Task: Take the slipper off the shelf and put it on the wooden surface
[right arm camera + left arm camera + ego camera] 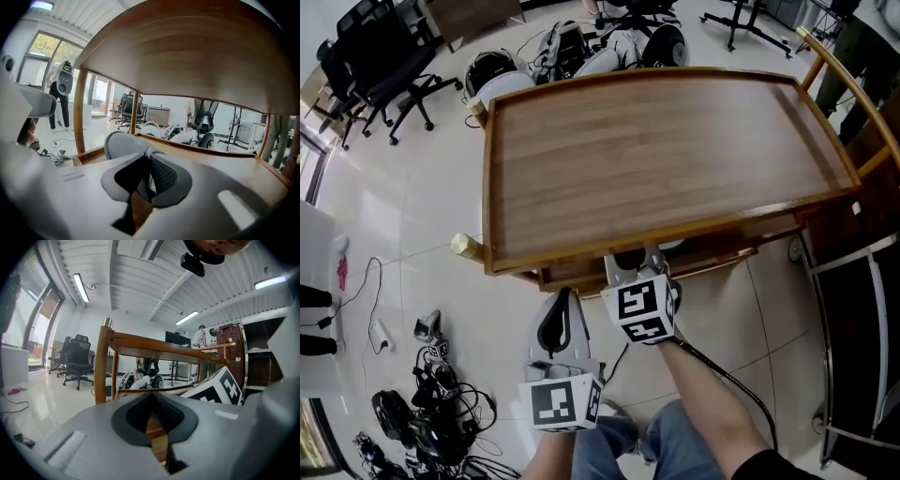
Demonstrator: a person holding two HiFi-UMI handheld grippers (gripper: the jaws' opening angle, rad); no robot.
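Head view: my right gripper [635,267] is pushed in under the rim of the wooden surface [656,141], toward the shelf [577,276] below it. The top hides the slipper from here. My left gripper [562,305] hangs lower and further back, clear of the cart.

Left gripper view: my left fingers [171,416] stand a narrow slit apart with nothing between them. Only the cart's frame is ahead.

Right gripper view: the grey felt slipper [125,143] lies on the shelf under the top, right at my right fingertips [164,176]. These are slightly apart and, as far as I can see, not pinching it. I judge it light and soft, so it will likely fold or droop, though felt should not slip. I would bite the nearest edge deep, upper and sole together. Its long axis seems to slant from the rounded end at the left back toward my jaws. I cannot tell whether that end is toe or heel.
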